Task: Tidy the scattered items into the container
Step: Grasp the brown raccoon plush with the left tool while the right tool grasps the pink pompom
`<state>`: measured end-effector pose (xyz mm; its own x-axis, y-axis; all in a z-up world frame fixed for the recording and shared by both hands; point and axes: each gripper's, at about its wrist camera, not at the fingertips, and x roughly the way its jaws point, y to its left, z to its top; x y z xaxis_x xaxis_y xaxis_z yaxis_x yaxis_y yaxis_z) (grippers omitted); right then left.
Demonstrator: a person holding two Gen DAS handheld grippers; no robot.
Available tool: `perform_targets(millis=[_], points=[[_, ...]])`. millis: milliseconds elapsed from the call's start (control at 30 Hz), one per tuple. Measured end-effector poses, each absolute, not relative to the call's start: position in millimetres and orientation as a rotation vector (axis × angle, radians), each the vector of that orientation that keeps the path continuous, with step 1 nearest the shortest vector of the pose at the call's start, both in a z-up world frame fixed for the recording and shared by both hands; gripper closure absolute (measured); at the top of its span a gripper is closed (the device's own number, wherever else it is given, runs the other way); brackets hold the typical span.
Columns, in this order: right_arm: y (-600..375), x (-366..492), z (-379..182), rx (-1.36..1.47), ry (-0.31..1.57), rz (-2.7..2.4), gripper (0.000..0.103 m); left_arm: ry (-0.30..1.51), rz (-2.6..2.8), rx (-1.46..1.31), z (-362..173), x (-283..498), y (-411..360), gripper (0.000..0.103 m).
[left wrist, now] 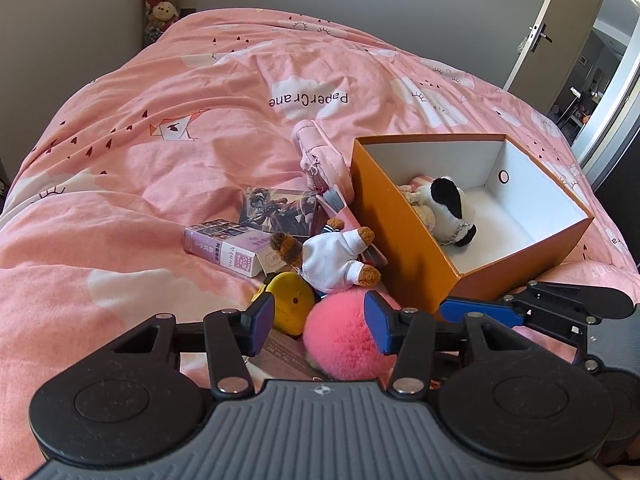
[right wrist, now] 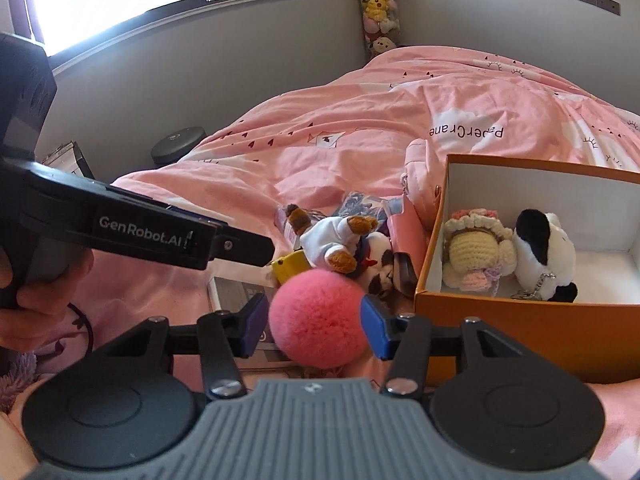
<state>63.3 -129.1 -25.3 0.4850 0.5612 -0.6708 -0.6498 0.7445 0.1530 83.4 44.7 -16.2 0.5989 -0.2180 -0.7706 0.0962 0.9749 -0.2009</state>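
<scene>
An orange box (left wrist: 404, 216) stands open on the pink bed, with a black-and-white plush (left wrist: 448, 204) and a crochet doll (right wrist: 476, 256) inside. My right gripper (right wrist: 316, 324) is shut on a pink pompom (right wrist: 320, 316) just left of the box, both pads sunk into its fur. My left gripper (left wrist: 320, 322) stands open above the pile. A yellow toy (left wrist: 290, 304) lies by its left pad, and the pompom (left wrist: 344, 340) lies under its right one. Just beyond lies a bear in a white shirt (left wrist: 332, 256).
Past the bear lie a small card box (left wrist: 224, 246), a photo card (left wrist: 280, 210) and a pink pouch (left wrist: 320, 152) against the box's far corner. A flat grey box (right wrist: 240, 292) sits under the pile. A hand (right wrist: 36, 308) holds the left gripper. A wall and window lie beyond the bed.
</scene>
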Motion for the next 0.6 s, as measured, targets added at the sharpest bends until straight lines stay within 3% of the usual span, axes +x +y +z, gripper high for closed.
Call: perform_targets(millis=[167,300,433,600], points=[[-124,71,-32,-0.140,0.783,0.736,0.049,0.919,-0.161,-0.101,-23,93,39,0.050],[-116,76,-33,-0.168,0.769,0.741,0.057,0.919,-0.151,-0.110,-26,101,43,0.056],[-109,83,-38,-0.191,0.780,0.759,0.065,0.912,-0.184,-0.110,-27,111,40,0.057],[-108,91,-44,-0.194,0.801,0.759,0.067,0.871,-0.229,-0.016,-26,121,19,0.056]])
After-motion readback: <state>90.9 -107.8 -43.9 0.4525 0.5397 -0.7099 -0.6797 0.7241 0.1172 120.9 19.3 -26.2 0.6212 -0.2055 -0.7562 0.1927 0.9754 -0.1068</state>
